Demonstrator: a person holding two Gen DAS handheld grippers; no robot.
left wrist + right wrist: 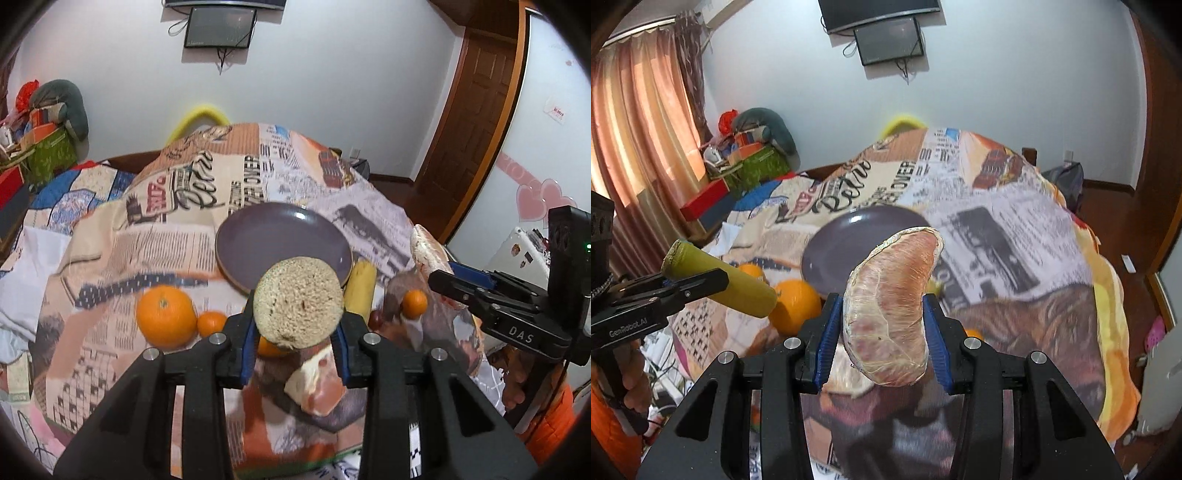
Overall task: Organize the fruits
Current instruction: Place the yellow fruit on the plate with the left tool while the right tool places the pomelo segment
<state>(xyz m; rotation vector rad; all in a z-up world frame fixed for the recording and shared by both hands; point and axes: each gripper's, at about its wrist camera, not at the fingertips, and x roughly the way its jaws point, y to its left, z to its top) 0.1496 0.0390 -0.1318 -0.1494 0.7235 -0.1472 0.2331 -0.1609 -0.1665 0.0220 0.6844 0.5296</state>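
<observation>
From my left wrist camera, reading left to right with the purple plate (284, 240) as my landmark: a large orange (166, 316) lies on the newspaper-print blanket (155, 236) left of and nearer than the plate, with a small mandarin (211, 323) touching its right side. My left gripper (297, 341) is clamped on a thick piece of pomelo peel (300, 301), spongy face toward the lens, raised in front of the plate's near rim. Just right of that rim lies a banana (361, 288); further right, another mandarin (414, 303).

My right gripper (448, 267) comes in from the right of the plate, gripping a peeled pomelo segment (424, 247). On the right wrist camera that pinkish crescent stands upright, pinched between the blue pads (827, 339), hiding part of the plate's near right rim.
</observation>
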